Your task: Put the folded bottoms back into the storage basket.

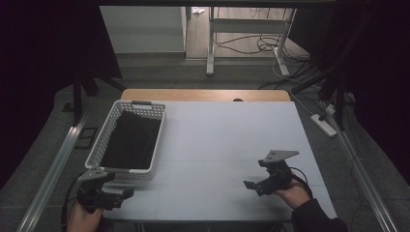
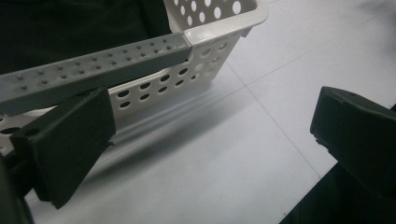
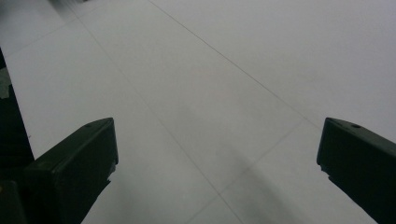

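Right now both my jaws gape wide, holding nothing; basket (image 2: 205,37) just ahead of left gripper (image 2: 210,140) looks light, stiff plastic — grab its rim.

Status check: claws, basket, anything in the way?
Both claws open, empty: left claw beside basket, right claw over bare table. Dark cloth in basket. Nothing in the way.

left claw (image 1: 126,193): jaws apart | right claw (image 1: 252,186): jaws apart, held low
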`<state>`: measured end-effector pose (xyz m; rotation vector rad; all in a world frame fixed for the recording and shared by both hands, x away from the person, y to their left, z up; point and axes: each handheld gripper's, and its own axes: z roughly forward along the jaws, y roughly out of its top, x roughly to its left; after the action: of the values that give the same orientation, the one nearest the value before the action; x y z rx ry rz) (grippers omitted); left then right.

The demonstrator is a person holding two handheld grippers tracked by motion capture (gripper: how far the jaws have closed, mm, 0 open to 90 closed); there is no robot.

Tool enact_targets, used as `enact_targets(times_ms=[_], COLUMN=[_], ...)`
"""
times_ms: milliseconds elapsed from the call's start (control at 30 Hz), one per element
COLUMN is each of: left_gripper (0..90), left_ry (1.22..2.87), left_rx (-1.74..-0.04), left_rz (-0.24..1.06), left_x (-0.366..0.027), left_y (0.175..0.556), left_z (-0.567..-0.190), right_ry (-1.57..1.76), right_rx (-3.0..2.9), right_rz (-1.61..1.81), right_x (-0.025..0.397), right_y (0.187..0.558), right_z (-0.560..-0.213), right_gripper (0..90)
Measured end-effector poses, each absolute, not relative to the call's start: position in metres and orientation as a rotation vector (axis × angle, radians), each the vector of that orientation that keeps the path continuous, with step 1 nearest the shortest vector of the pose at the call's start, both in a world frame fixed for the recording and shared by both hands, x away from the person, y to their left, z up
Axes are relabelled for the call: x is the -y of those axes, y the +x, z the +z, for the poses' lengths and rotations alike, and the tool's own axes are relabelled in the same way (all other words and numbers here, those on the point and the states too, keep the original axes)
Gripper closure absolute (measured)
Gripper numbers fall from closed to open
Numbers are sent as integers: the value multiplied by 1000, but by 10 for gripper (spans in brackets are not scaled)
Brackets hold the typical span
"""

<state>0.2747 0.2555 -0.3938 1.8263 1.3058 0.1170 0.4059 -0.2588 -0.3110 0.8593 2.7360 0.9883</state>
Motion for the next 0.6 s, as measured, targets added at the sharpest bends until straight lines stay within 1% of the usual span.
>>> enact_targets(times_ms=[600], left_gripper=[0], left_ry=[1861], left_rx=[-1316], left_rz=[143], left_x=[-253], left_y=[276], left_z=[-394], right_ry=[1032], right_rx=[-2627], right_rz=[972], right_x=[308], right_y=[387], right_z=[-305], right_gripper=[0])
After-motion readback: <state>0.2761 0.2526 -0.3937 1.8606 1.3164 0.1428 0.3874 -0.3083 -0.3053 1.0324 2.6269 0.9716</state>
